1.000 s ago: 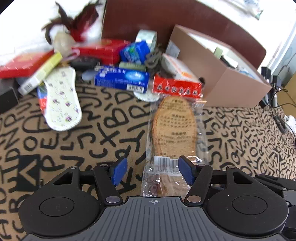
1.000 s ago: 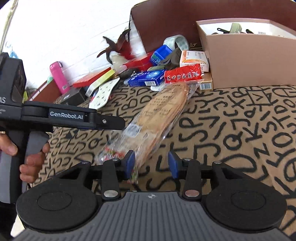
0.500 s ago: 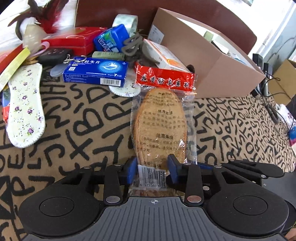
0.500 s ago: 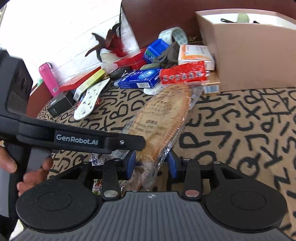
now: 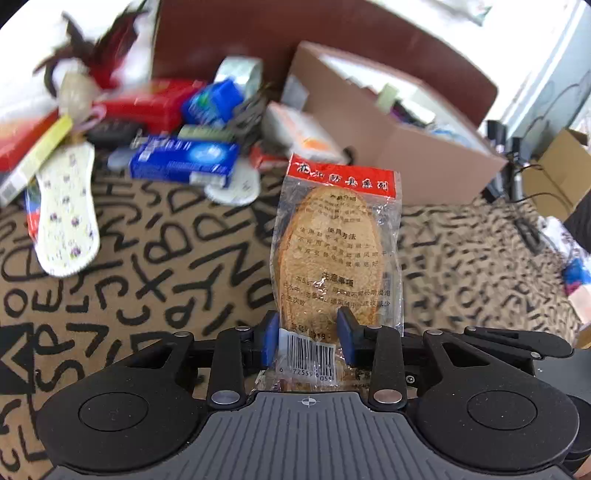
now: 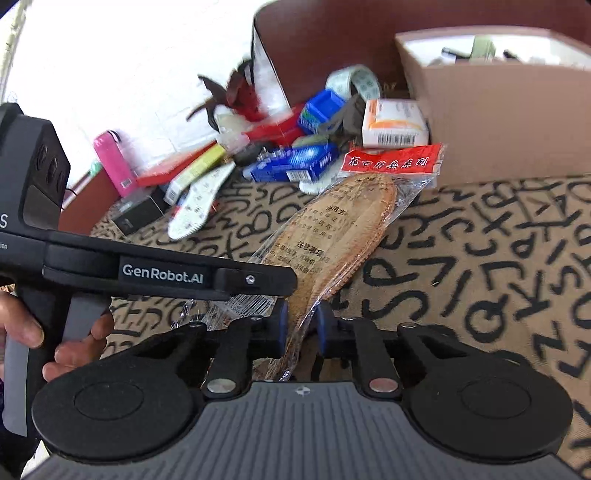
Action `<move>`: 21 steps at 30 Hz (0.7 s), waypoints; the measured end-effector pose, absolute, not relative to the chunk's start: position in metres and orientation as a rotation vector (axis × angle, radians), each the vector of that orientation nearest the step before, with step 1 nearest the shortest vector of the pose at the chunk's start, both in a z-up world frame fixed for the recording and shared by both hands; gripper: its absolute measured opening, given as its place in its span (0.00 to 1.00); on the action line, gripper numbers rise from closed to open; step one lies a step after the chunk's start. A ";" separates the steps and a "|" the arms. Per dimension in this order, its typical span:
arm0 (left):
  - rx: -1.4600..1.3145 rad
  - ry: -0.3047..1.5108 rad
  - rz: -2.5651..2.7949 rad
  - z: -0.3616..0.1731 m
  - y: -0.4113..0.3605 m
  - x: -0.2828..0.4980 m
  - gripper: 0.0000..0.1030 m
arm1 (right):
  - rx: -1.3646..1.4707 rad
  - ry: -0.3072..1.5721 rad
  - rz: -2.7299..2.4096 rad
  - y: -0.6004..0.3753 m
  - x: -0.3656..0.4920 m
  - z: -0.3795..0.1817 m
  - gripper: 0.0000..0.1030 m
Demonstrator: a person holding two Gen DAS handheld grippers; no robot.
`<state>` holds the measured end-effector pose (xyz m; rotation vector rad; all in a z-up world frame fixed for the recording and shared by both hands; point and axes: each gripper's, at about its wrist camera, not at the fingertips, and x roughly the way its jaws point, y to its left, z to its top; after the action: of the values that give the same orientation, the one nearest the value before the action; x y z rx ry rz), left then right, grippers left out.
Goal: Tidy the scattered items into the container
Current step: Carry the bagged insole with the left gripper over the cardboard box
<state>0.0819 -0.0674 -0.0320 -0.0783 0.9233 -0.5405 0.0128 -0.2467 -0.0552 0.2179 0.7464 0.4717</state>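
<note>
A packet of brown insoles in clear plastic with a red header is lifted off the letter-patterned cloth. My left gripper is shut on its barcode end. My right gripper is shut on the same packet, gripping its edge just beside the left gripper. The open cardboard box stands behind the packet, to the right; it also shows in the right wrist view and holds several items.
A heap lies at the back left: a blue box, a floral insole, red boxes, a tape roll, a white-orange box, a feather toy, a pink bottle. A brown headboard stands behind.
Both grippers closed on the insole packet and raised it off the cloth. The left gripper view has tilted up and shifted a little to the left.
</note>
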 end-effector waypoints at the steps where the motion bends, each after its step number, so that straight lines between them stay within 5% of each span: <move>1: -0.073 0.899 -0.547 -0.024 -0.070 0.076 0.32 | 0.209 0.731 0.473 -0.249 0.007 -0.049 0.16; 9: -0.079 0.730 -0.609 0.038 -0.097 0.055 0.32 | 0.152 0.546 0.465 -0.278 -0.027 0.010 0.16; 21: -0.077 0.651 -0.695 0.096 -0.171 0.131 0.33 | 0.155 0.375 0.305 -0.322 0.024 0.061 0.16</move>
<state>0.1306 -0.1708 0.0961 -0.0772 0.6508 -0.6948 0.0235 -0.3216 0.0609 0.1550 0.3749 0.3051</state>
